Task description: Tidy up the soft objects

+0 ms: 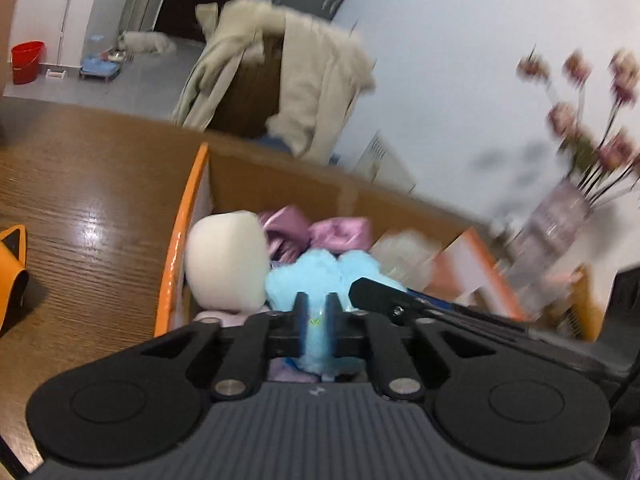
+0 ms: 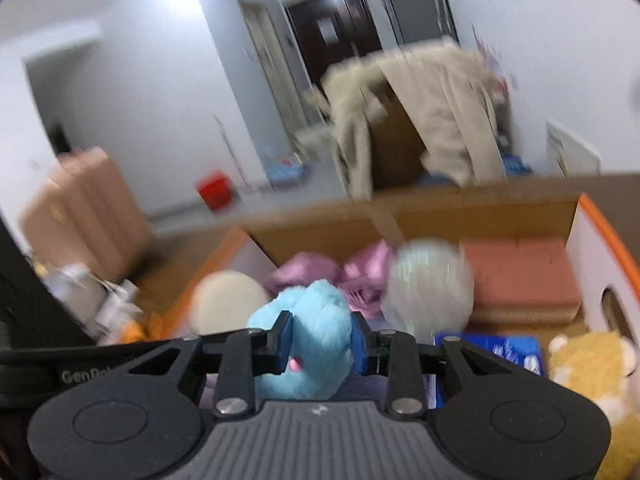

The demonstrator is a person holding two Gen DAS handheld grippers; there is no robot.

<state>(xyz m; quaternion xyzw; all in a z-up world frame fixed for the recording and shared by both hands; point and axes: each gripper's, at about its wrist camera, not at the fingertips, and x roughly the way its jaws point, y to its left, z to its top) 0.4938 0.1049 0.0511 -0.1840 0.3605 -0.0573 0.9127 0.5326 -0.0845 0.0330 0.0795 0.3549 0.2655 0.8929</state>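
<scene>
A fluffy light-blue plush toy (image 1: 320,276) is over an orange-rimmed cardboard box (image 1: 176,248). My left gripper (image 1: 316,308) is shut on a thin part of the blue plush. My right gripper (image 2: 320,340) is shut on the fatter body of the same blue plush (image 2: 308,320), and its black finger (image 1: 376,292) shows in the left wrist view. Inside the box lie a cream round cushion (image 1: 226,258), purple satin cloth (image 1: 320,230), a pale fuzzy ball (image 2: 430,286) and a salmon-pink pad (image 2: 524,276).
The box (image 2: 600,248) stands on a wooden table (image 1: 80,200). A yellow plush (image 2: 592,368) and a blue packet (image 2: 496,350) lie at the right. A glass vase of flowers (image 1: 560,216) stands right of the box. An orange object (image 1: 12,256) sits at the left. A coat-draped chair (image 1: 280,80) is behind.
</scene>
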